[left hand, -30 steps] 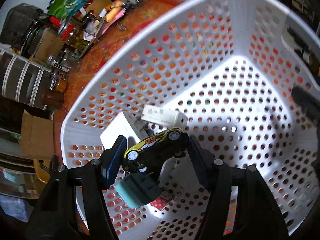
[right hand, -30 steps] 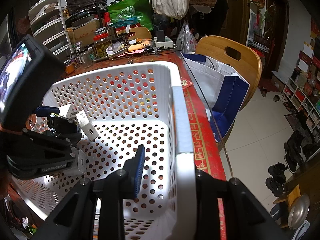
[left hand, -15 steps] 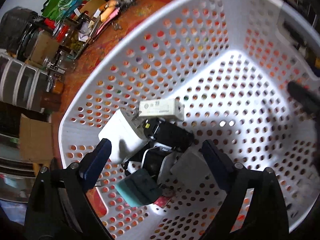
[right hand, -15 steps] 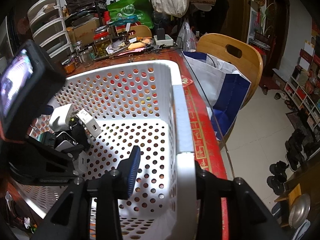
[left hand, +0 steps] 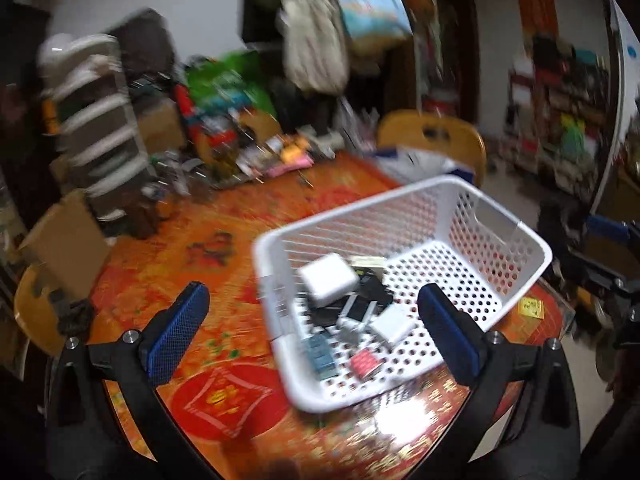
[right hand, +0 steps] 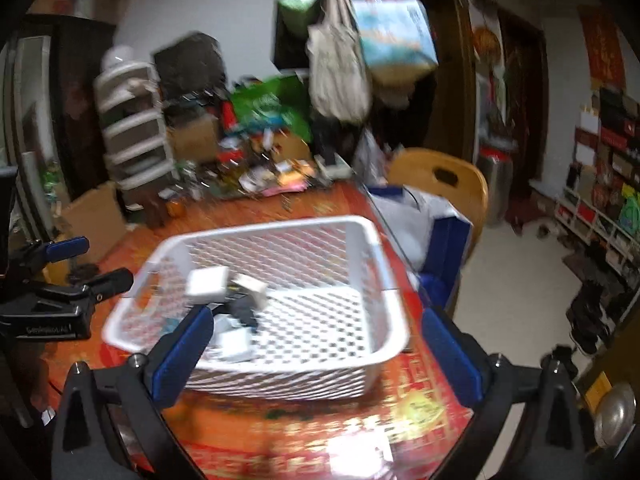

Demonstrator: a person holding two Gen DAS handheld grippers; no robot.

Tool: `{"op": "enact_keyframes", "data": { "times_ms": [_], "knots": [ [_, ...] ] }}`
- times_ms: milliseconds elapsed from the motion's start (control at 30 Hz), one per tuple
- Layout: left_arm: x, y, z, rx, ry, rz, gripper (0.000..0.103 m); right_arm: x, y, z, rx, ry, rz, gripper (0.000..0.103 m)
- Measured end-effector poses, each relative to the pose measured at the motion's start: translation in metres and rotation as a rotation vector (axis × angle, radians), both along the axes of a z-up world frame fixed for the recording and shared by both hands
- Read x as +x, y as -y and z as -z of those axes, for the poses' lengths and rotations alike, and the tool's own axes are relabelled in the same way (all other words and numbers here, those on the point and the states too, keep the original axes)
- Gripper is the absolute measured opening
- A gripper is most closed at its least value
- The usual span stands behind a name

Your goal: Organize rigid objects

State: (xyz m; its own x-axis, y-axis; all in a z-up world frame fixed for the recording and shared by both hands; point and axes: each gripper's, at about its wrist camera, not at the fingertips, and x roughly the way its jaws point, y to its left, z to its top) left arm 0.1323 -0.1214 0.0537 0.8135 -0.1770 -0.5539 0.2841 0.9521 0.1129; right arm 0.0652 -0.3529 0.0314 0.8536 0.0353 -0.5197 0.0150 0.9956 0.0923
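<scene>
Both grippers have pulled up and back from the white perforated basket (left hand: 404, 200) since a second ago, and the toy car the left gripper (left hand: 316, 334) carried has been let go. Left gripper and right gripper (right hand: 316, 350) both hang with fingers wide apart, holding nothing. A white charger block (left hand: 330, 282) and other small gadgets lie heaped at the basket's left end. It looks like a drop-off just finished; next comes finding another loose piece on the cluttered red table (left hand: 208, 264).

A wooden chair (right hand: 440, 176) stands behind the table (left hand: 224, 396) with its red cloth. White drawers (right hand: 132, 128) stand against the pale wall (right hand: 208, 4). Shelves (right hand: 604, 184) line the right.
</scene>
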Motion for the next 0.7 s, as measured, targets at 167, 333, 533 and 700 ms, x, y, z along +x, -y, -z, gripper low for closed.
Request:
{"op": "enact_keyframes", "data": {
  "times_ms": [167, 333, 533, 700],
  "knots": [
    [-0.078, -0.053, -0.011, -0.021, 0.061, -0.066, 0.103, -0.068, -0.055, -0.013, -0.041, 0.064, -0.011, 0.103],
    [-0.166, -0.086, -0.015, -0.035, 0.122, -0.116, 0.103, -0.124, -0.081, -0.020, -0.062, 0.103, -0.033, 0.103],
    [-0.190, -0.074, -0.015, -0.095, 0.095, -0.083, 0.103, -0.121, -0.096, -0.009, -0.132, 0.024, -0.046, 0.103],
    [-0.162, -0.046, 0.011, -0.068, 0.025, -0.057, 0.103, -0.102, -0.079, 0.011, -0.095, -0.042, -0.026, 0.103]
  ]
}}
